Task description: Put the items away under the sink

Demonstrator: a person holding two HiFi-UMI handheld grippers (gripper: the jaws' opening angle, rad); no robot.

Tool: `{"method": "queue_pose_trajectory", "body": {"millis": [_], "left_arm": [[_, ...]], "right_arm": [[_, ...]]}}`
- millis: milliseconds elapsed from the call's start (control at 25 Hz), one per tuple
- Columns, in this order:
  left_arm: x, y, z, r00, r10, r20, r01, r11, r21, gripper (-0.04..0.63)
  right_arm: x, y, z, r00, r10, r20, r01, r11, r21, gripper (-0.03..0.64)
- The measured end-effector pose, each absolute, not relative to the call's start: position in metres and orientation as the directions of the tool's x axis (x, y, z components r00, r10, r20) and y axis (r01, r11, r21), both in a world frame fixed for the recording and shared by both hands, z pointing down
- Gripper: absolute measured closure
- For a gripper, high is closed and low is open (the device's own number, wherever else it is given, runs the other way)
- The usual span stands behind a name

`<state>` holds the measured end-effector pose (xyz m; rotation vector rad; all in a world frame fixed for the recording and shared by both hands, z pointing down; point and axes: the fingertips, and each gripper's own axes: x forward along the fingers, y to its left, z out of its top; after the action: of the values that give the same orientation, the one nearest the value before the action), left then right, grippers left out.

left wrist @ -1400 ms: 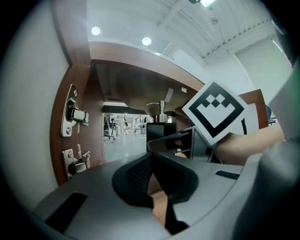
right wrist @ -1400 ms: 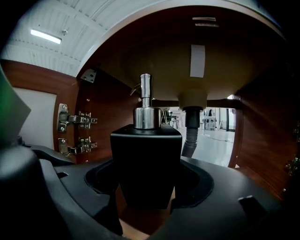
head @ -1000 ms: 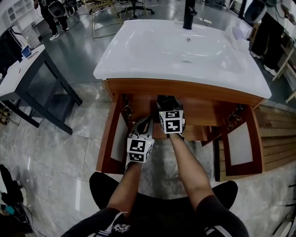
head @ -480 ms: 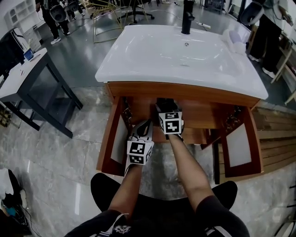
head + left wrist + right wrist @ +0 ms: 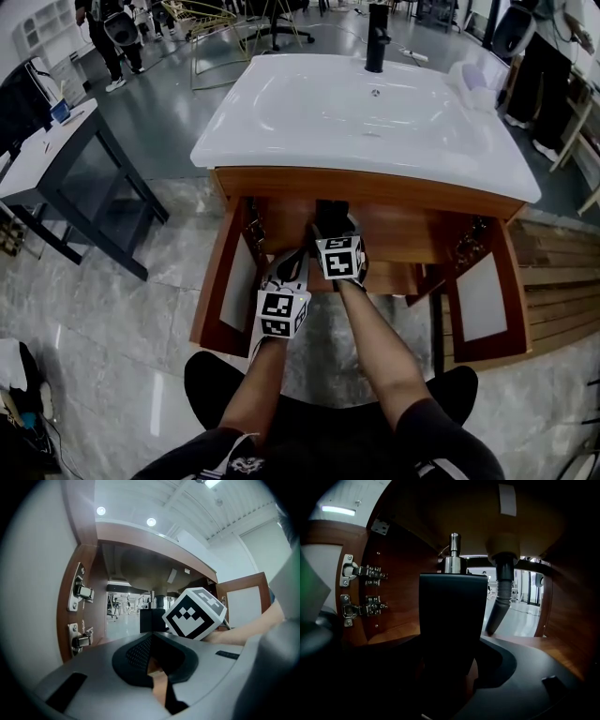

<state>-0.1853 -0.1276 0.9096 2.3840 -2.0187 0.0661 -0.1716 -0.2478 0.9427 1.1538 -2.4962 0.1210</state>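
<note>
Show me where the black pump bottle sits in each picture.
Head view: bottle, under the sink's edge, ahead of the right cube.
Left gripper view: centre, left of that cube.
Right gripper view: dead centre, large.
Shared landmark: left door hinges.

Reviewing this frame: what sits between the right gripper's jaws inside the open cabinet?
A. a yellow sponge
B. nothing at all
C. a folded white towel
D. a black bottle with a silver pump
D: the right gripper view shows the black bottle with its silver pump standing between the jaws of the right gripper, in front of the grey drain pipe.
</note>
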Motion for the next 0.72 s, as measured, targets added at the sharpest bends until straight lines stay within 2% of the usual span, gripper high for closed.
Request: {"method": "queue_pose_trajectory", "body": {"millis": [160, 560, 640, 720], "left_arm": [[-0.185, -0.127, 0.915, 0.156, -0.986, 0.05, -0.988, -0.157, -0.012, 0.595], [-0.177, -0.127, 0.905, 0.154, -0.988, 0.011, -0.988, -0.154, 0.01, 0.595], [-0.17, -0.125, 0.897, 0.163, -0.987, -0.005, -0.986, -0.163, 0.024, 0.595], [-0.161, -0.121, 0.886, 0.178, -0.984, -0.027, -0.983, -0.179, 0.032, 0.595]], "right_arm": [[-0.163, -0.238, 0.938, -0.596, -0.718, 0.359, -0.736, 0.668, 0.113, 0.265], [-0.102, -0.18, 0.896, -0.686, -0.713, 0.142, -0.703, 0.701, 0.125, 0.267], [-0.086, -0.17, 0.89, -0.68, -0.725, 0.108, -0.714, 0.688, 0.128, 0.28], [-0.069, -0.159, 0.882, -0.655, -0.751, 0.081, -0.741, 0.66, 0.121, 0.341]]}}
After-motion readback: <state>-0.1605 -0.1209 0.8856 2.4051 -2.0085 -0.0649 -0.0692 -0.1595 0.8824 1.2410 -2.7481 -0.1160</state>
